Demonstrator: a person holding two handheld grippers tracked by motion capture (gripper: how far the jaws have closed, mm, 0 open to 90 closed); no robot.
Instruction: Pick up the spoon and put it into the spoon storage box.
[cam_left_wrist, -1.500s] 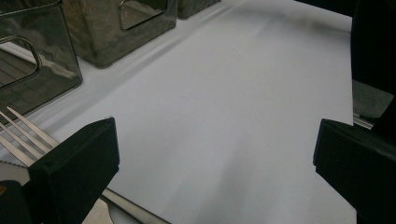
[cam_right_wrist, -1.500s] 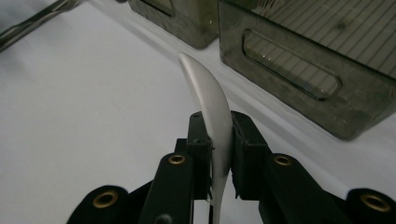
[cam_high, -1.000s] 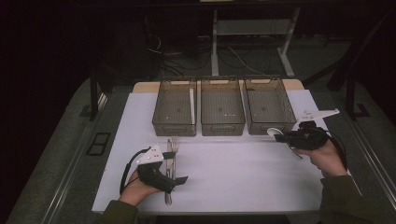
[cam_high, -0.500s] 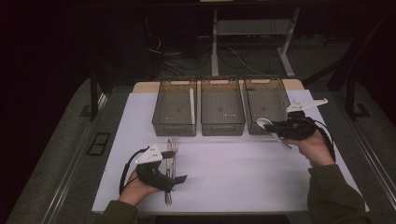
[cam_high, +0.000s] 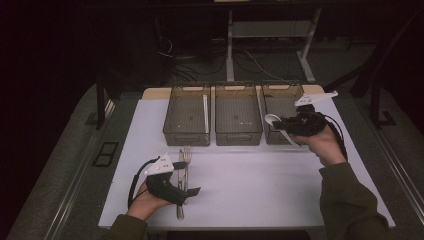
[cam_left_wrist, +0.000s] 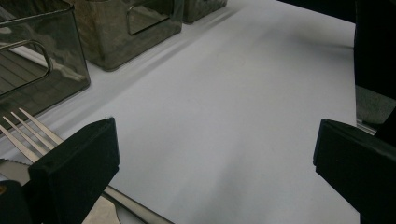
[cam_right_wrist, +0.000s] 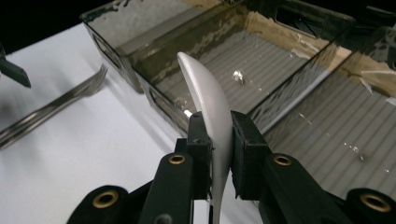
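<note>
A white spoon (cam_high: 273, 119) is clamped upright between my right gripper's (cam_high: 286, 125) jaws, bowl end forward. It hangs over the front edge of the right bin (cam_high: 283, 102), close to the middle bin (cam_high: 238, 116). In the right gripper view the spoon (cam_right_wrist: 208, 100) rises from my right gripper (cam_right_wrist: 215, 135) above the bins' ribbed floors. My left gripper (cam_high: 187, 177) rests open on the white mat beside a metal fork (cam_high: 187, 156) and a knife (cam_high: 180, 205). In the left gripper view its jaws stand wide apart (cam_left_wrist: 215, 156), with the fork tines (cam_left_wrist: 29, 132) by the left jaw.
Three clear dark bins stand in a row at the back of the white mat (cam_high: 260, 185). The left bin (cam_high: 186, 116) holds a pale slender item (cam_high: 205, 107). Dark floor, cables and desk legs lie beyond the table.
My right gripper has carried the spoon left and forward, from beside the right bin to over its front edge. The left gripper has stayed where it was.
</note>
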